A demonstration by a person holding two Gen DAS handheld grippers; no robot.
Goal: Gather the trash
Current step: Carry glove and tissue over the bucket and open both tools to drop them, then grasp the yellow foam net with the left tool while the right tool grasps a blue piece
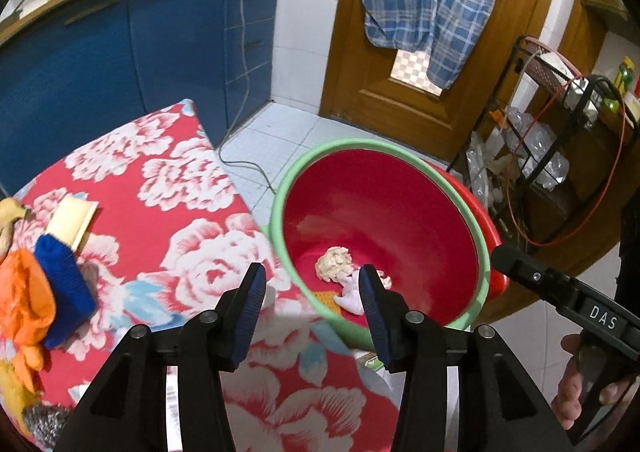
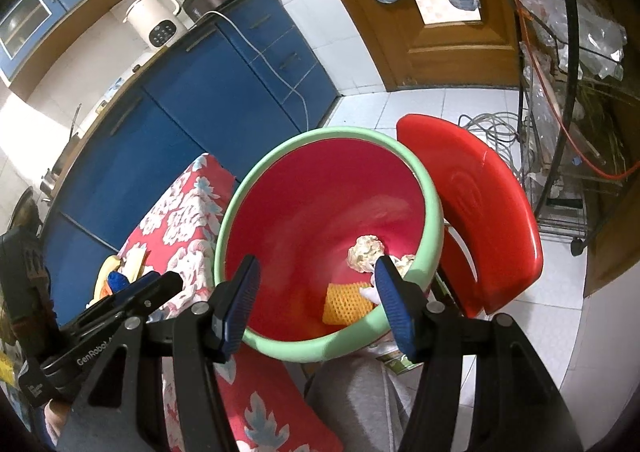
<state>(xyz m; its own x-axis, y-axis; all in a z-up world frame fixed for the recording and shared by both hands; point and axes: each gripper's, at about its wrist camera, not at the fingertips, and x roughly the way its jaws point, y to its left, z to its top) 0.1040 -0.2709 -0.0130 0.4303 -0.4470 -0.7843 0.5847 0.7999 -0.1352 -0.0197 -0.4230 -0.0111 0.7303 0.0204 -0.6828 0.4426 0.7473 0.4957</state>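
Through the left wrist camera, my left gripper (image 1: 312, 290) stood apart and empty over the table's (image 1: 192, 188) right edge, beside the red bin (image 1: 384, 208), where a crumpled paper ball (image 1: 334, 264) already lay; more trash, an orange bag (image 1: 24, 304), sat at the table's left edge, soft, light, best pinched at a fold. From the right wrist camera, my right gripper (image 2: 318, 302) was likewise apart, empty, over the bin's near rim; the orange foam net (image 2: 347, 302) inside lay flat, its long axis toward the far wall.
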